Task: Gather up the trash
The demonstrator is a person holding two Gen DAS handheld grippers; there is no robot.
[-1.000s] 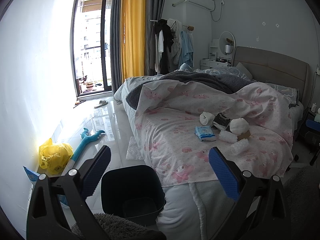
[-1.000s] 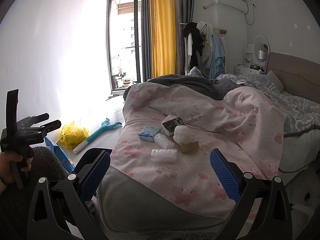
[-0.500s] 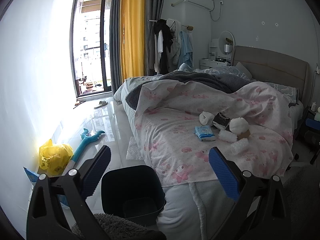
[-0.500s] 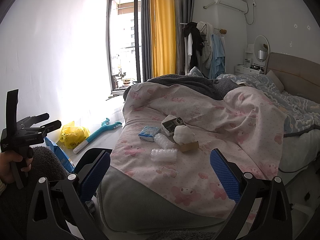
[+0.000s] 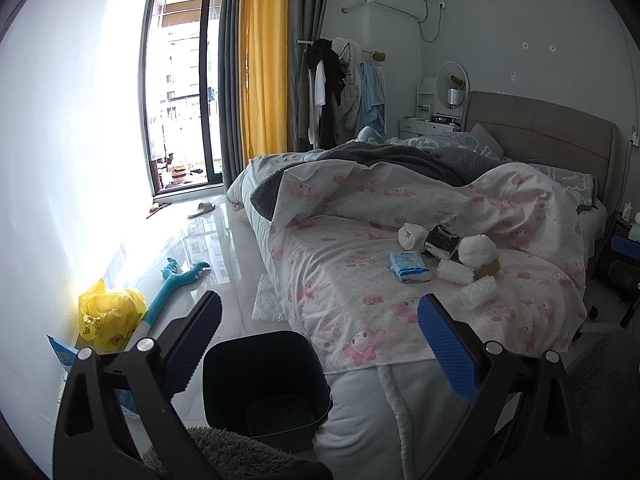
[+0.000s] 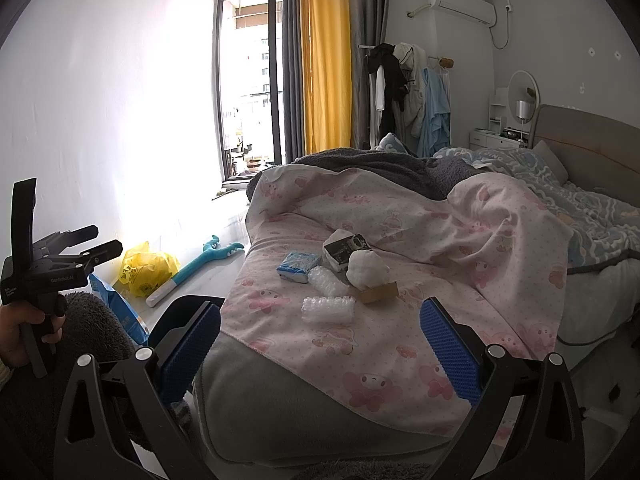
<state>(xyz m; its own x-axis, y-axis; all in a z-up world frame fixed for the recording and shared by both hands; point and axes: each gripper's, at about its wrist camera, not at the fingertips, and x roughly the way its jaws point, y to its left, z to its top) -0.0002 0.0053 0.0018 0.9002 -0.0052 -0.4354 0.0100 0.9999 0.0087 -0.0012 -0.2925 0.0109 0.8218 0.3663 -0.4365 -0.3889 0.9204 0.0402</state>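
— On the pink cartoon-print bedsheet, what was lying there?

— A small heap of trash. There was a flat blue-and-white soft tissue pack, two clear rolls of bubble wrap, a crumpled white paper ball resting on a brown cardboard piece, and a black-and-white small box. They were all close together, some of them touching.

— And the dark plastic square waste bin?

— It stood on the glossy white floor, just beside the foot of the bed, and it looked empty inside.

— How were the grippers?

— The left gripper had its jaws wide apart, with ribbed blue pads, and held nothing; it hung above the bin. The right gripper was also spread wide and empty, near the corner of the bed, well apart from the trash.

— Anything on the floor?

— A crinkled yellow plastic bag by the wall and a teal plush toy beside it.
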